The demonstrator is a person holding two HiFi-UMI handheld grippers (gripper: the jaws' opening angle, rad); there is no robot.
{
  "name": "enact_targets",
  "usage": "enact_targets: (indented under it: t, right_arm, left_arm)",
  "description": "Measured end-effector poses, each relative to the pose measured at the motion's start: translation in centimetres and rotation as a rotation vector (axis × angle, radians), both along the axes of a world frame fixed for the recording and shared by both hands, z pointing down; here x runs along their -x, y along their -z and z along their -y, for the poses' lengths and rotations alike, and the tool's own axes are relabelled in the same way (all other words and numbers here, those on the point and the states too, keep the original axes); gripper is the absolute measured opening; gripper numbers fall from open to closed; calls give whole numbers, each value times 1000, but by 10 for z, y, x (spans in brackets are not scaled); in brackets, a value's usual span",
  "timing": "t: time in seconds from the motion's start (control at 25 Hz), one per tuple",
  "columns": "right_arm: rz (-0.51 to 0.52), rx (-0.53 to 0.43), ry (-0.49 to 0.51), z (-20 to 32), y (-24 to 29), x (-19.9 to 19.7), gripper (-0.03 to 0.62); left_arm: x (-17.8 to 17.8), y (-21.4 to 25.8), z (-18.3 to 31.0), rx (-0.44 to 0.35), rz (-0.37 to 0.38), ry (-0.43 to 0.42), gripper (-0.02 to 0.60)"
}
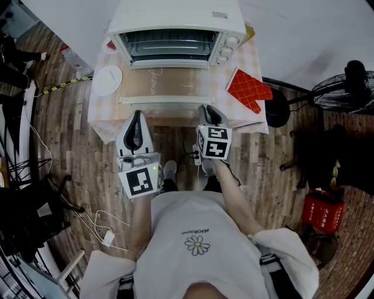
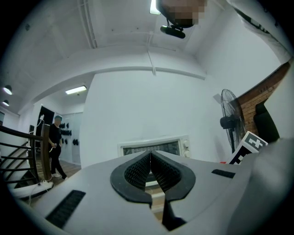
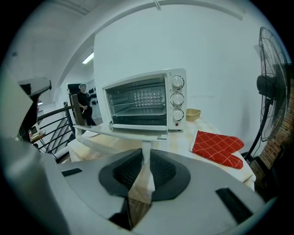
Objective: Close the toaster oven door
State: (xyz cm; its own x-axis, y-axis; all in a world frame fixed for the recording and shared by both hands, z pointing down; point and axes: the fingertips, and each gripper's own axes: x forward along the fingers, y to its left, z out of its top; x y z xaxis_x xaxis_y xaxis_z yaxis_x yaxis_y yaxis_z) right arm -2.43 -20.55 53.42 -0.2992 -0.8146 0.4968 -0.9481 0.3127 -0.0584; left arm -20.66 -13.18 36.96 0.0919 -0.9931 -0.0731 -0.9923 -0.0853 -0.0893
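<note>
The person's white T-shirt (image 1: 198, 245) fills the near part of the head view, and both arms reach out from it toward the surface (image 1: 100, 120).

The right gripper (image 3: 145, 153) points slightly downward. Its jaws pinch the white door handle (image 1: 163, 100) near its right end. The left gripper (image 2: 150, 156) is held level just to the left. Its jaws are pressed together with nothing between them, and the tips are at the near edge of the handle. I cannot tell whether they touch it.

The toaster oven (image 1: 175, 17) stands at the far middle of the surface. Its glass door (image 1: 169, 82) is open and lies about flat, reaching toward the person. The cavity holds a wire rack (image 1: 169, 41), and three knobs (image 3: 177, 97) run down the right side of the oven's front.

A small tan bowl (image 3: 193, 114) sits far right beside the oven, and its inside is not visible. A white plate (image 1: 107, 80) lies left of the door, close to the left edge. A red quilted oven mitt (image 1: 248, 89) lies right of the door, its end close to the right edge.

The handle reaches almost to the near edge of the surface. A strip of checked cloth is bare on each side of the door.

On the plank floor (image 1: 82, 169), cables (image 1: 108, 225) trail to the left. A pedestal fan (image 1: 345, 87) and a red box (image 1: 321, 213) stand to the right. Another person (image 3: 84, 102) stands far off to the left.
</note>
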Motion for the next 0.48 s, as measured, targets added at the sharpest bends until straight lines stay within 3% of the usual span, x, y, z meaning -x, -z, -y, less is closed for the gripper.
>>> enact_targets:
  t: [0.48]
  right_arm:
    - [25,-11,-2,5,20,-1,57]
  left_arm:
    - [2,15,-6,-38,4,-2,15]
